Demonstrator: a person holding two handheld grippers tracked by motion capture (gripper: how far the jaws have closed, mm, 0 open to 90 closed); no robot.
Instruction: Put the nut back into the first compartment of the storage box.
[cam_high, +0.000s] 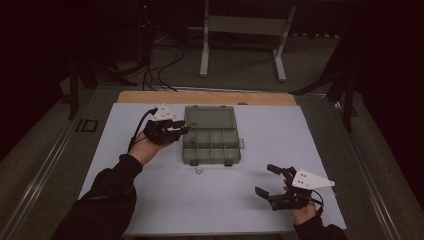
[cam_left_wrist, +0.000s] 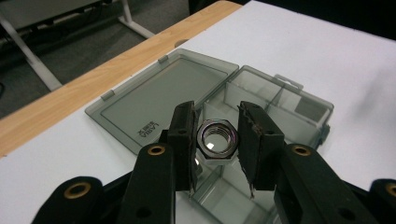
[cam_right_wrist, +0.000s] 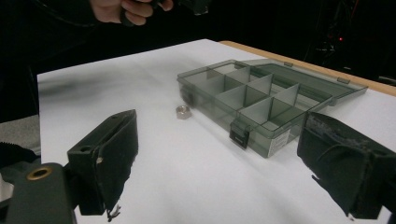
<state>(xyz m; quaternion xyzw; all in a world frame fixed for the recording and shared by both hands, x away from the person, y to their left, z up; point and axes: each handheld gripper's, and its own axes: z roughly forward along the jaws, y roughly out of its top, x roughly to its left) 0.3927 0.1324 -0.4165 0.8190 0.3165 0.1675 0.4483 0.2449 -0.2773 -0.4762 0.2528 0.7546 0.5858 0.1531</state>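
Observation:
A grey see-through compartment box lies open in the middle of the white board, its lid flat at the far side. My left gripper hovers at the box's left edge, shut on a steel hex nut above a left compartment. A second hex nut lies on the board just in front of the box; it also sits left of the box as the nut in the right gripper view. My right gripper rests at the near right, open, nothing between its jaws.
The white board covers a wooden table whose far edge is bare wood. Beyond it stand a metal frame's legs and floor cables. Black posts flank the table.

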